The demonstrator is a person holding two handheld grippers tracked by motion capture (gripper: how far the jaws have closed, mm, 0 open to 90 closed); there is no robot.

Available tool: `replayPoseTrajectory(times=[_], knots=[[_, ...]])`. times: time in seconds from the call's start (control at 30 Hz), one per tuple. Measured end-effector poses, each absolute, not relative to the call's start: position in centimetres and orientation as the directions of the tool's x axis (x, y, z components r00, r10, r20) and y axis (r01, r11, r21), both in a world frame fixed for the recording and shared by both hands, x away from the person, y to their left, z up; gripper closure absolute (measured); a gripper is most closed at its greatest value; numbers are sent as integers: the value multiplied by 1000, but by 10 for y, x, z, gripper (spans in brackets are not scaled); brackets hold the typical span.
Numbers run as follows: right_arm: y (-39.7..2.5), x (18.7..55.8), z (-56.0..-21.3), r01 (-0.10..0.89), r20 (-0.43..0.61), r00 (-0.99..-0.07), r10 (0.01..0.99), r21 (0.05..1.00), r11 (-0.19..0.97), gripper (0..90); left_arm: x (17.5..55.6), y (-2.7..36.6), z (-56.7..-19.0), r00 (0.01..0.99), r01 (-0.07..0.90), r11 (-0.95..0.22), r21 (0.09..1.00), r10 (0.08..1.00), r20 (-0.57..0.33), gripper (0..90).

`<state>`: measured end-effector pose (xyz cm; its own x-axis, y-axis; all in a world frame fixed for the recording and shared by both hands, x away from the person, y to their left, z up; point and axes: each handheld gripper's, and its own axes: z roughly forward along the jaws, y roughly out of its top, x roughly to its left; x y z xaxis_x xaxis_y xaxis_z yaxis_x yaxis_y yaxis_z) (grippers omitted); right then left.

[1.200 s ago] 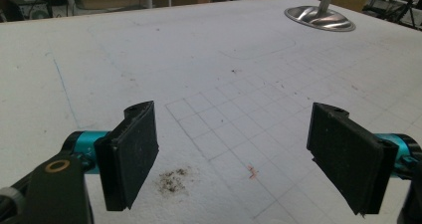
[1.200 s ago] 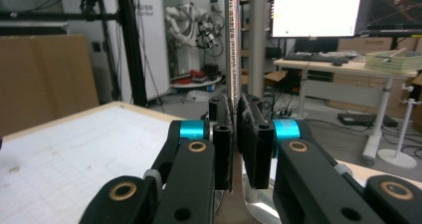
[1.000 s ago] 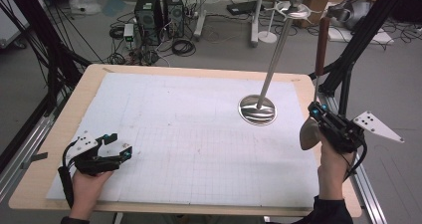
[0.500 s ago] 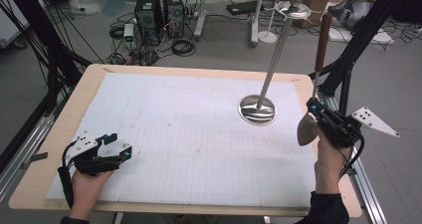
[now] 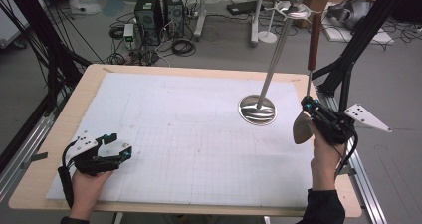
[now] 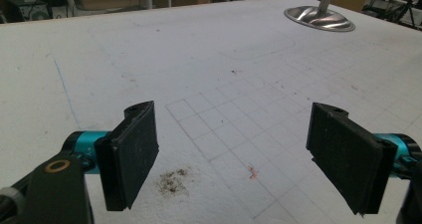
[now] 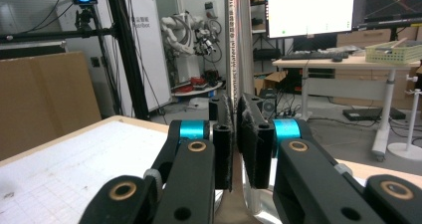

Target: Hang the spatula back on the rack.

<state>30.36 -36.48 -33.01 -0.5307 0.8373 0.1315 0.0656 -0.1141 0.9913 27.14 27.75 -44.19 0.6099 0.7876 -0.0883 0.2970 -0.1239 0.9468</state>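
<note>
At the right edge of the high view, a little below mid-height, the right gripper (image 5: pixel 318 118) is raised off the table (image 5: pixel 149 72) and pinches a long-handled spoon (image 5: pixel 303 127) by its thin metal shank. The spoon stands nearly upright: its steel bowl hangs just below and left of the jaws, and its dark reddish handle rises toward the top of the frame, ending close beside the top of the stand. In the right gripper view the two black jaws are pressed together on the shank (image 7: pixel 234 50), which runs straight up the centre of the frame – only a sliver of a gap shows between the pads.

The metal stand (image 5: pixel 257 109) sits right of centre in the high view, its round polished base flat on the white gridded mat (image 5: pixel 189 149) and its pole leaning up and to the right to a ball top with thin arms. The spoon's bowl is near the base's right rim but apart from it.

In the lower left of the high view the left gripper (image 5: pixel 112 147) rests low over the mat, held in the person's hand. Its jaws are spread wide with nothing between them (the left gripper view shows bare grid and a small dark smudge (image 6: pixel 171 180) between the pads) – and the stand's base (image 6: pixel 319 19) lies far off in that view's upper right.
</note>
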Motion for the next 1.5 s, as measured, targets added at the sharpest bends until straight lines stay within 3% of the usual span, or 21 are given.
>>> replayPoseTrajectory(times=[1.5], knots=[[-342,341,-335,143,86,-477,875,989,-19,825,273,277,-445,613,308,-128,943,785,-93,206]])
